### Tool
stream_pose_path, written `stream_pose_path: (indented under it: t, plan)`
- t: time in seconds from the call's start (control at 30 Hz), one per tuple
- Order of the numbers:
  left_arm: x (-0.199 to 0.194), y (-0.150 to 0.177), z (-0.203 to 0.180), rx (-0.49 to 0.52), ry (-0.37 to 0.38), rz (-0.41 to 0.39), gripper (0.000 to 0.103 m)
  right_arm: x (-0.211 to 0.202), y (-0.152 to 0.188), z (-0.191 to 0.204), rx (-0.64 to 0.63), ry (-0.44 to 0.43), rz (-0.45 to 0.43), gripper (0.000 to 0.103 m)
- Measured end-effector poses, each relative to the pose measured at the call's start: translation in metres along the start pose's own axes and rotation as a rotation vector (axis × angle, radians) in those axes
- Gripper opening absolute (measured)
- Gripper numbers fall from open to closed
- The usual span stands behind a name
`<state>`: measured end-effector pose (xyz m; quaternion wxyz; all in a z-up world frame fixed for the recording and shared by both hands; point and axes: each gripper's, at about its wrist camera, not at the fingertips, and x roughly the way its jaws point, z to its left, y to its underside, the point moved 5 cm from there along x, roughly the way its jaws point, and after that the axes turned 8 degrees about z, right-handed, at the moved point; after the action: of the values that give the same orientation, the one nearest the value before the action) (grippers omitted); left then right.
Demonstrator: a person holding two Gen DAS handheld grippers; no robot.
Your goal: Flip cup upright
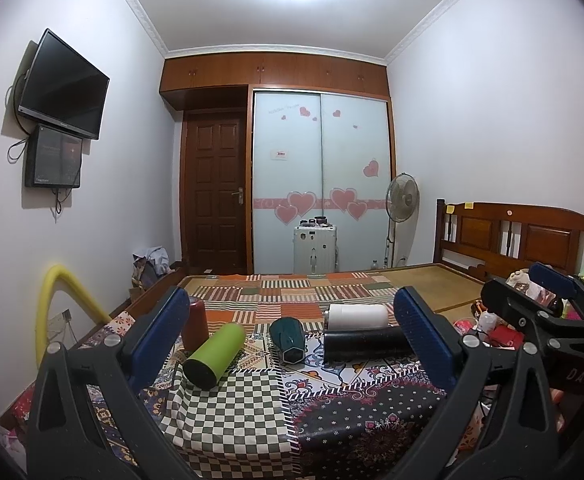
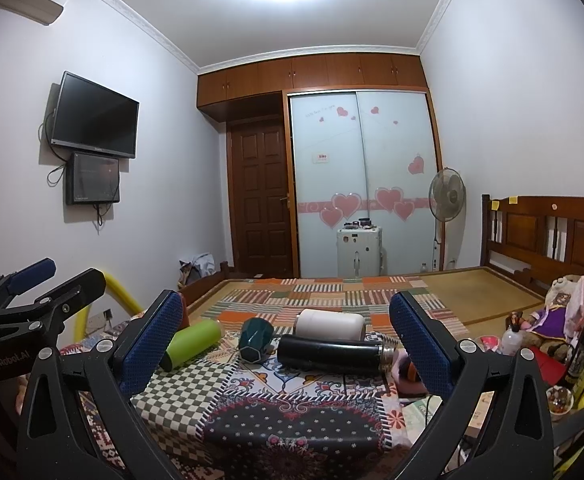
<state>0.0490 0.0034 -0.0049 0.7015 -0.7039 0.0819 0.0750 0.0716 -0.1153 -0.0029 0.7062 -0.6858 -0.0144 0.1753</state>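
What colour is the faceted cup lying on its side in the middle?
Dark teal green; the faceted cup shows best in the left wrist view.

A TV (image 1: 61,84) hangs on the wall at 10 o'clock, a small screen (image 1: 53,158) just below it. A suitcase (image 1: 316,246) stands before the wardrobe (image 1: 320,160) at 12, a fan (image 1: 402,194) beside it, a headboard (image 1: 512,234) at 2.
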Motion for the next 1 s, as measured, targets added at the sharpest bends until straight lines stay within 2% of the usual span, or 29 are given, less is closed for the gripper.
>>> stream_pose_path:
  t: [0.67, 1.0]
  plan:
    - [-0.001, 0.003, 0.0, 0.002, -0.009, -0.001, 0.103, -0.001, 0.002, 0.0, 0.001, -0.003, 0.005, 0.103]
    - [0.013, 0.007, 0.005, 0.003, -0.017, 0.029, 0.103, 0.01, 0.005, 0.0, 0.005, -0.008, 0.026, 0.103]
